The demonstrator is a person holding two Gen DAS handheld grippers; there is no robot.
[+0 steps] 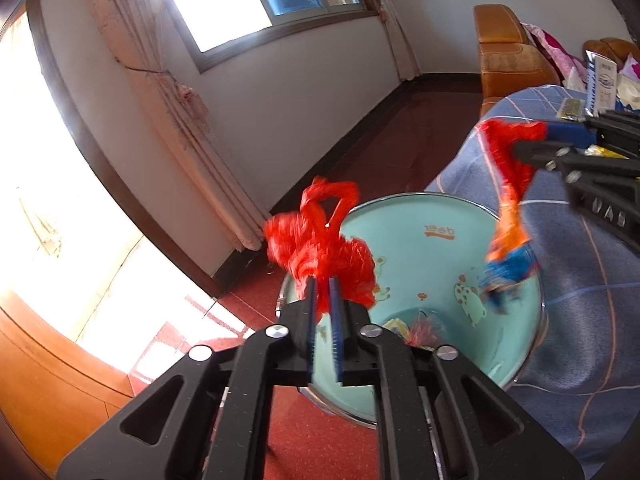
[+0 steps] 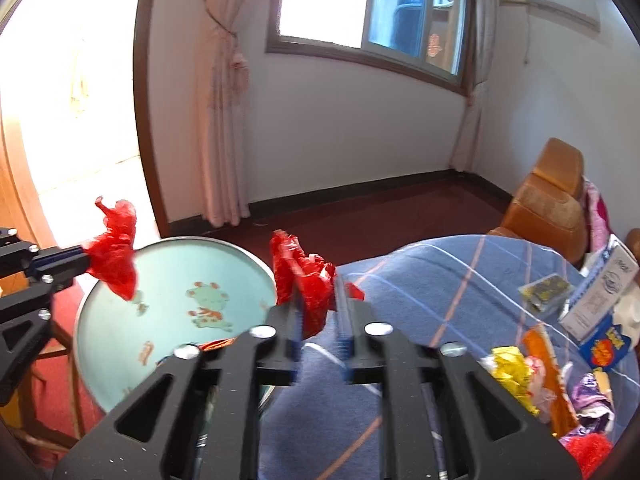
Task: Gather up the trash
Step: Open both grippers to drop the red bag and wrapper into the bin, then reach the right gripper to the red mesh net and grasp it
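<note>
- At frame centre, the teal bin (image 1: 436,280) reads "deer", inverted.
- Left claw (image 1: 323,300), narrow, has red wrapper (image 1: 320,252) between its pads.
- Right claw (image 2: 318,308), parted, has red plastic (image 2: 308,280) loose between.

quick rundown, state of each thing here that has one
left tongs: nearly closed, red plastic bag between the pads, above the bin
right tongs: parted, red wrapper between the pads; whether they press on it cannot be told
bin: open, no lid, some trash at the bottom
window: partly slid open
curtain: tied back
table trash: loose on the blue checked cloth
</note>
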